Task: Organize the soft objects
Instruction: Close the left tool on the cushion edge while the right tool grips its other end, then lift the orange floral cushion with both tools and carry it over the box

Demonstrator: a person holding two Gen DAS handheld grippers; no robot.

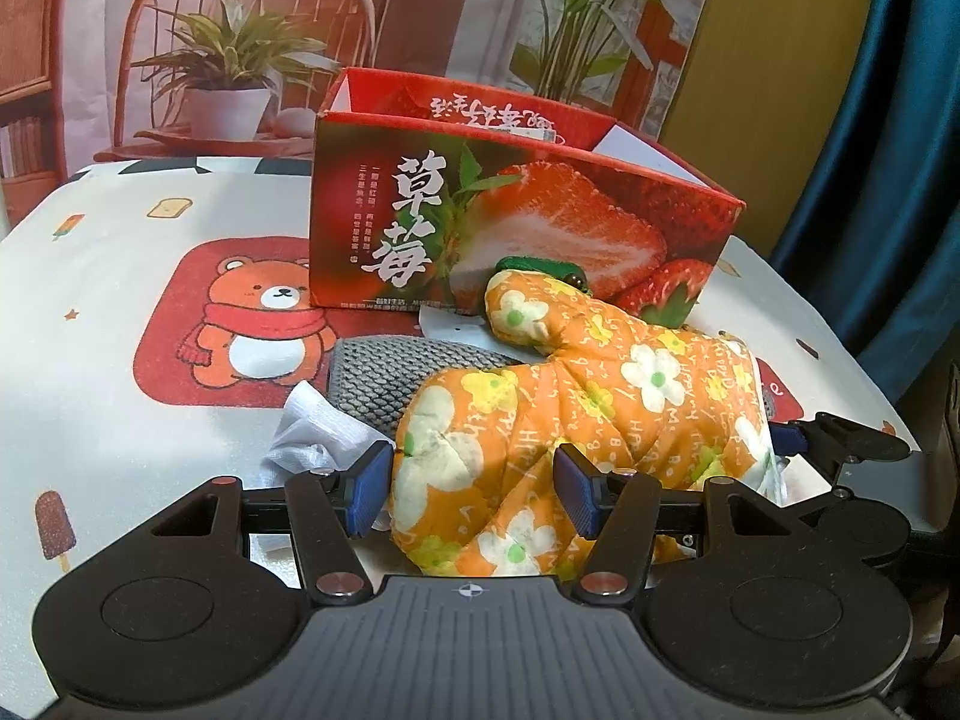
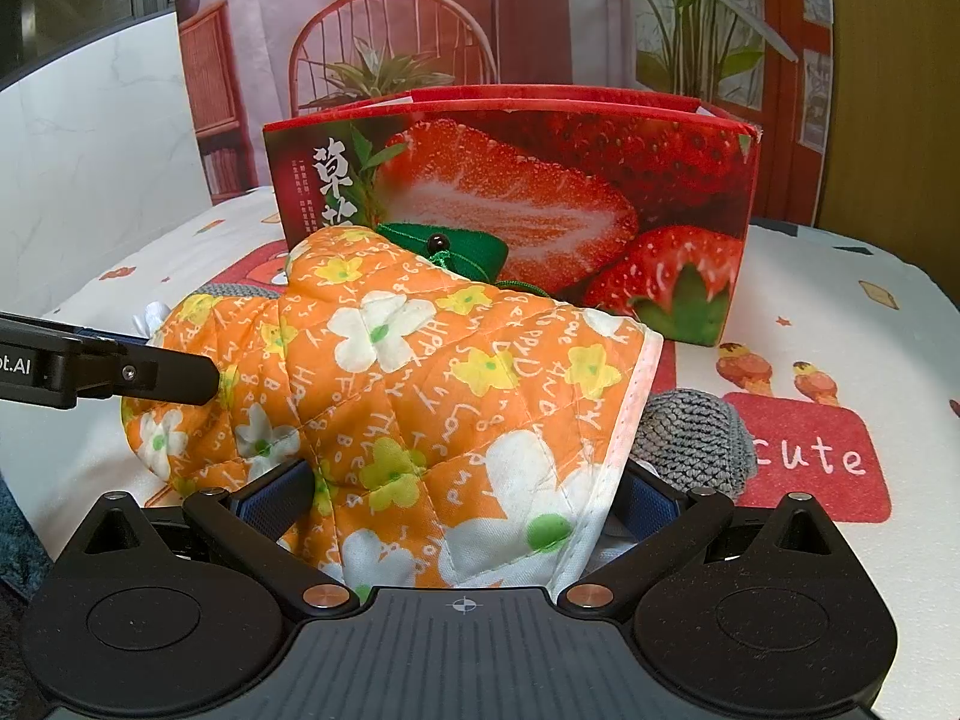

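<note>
Orange mitt (image 1: 576, 414) edges between both spread hand-held grippers (image 1: 474, 492) (image 2: 462, 498); strawberry box (image 1: 516, 222) just behind

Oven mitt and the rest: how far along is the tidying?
Done: nothing visible inside the strawberry box, though its interior is mostly hidden. In hand: the oven mitt sits between the fingers of both the left claw and the right claw; neither looks clamped. Left: the mitt, grey knit piece, white cloth and green pouch, all on the table.
</note>
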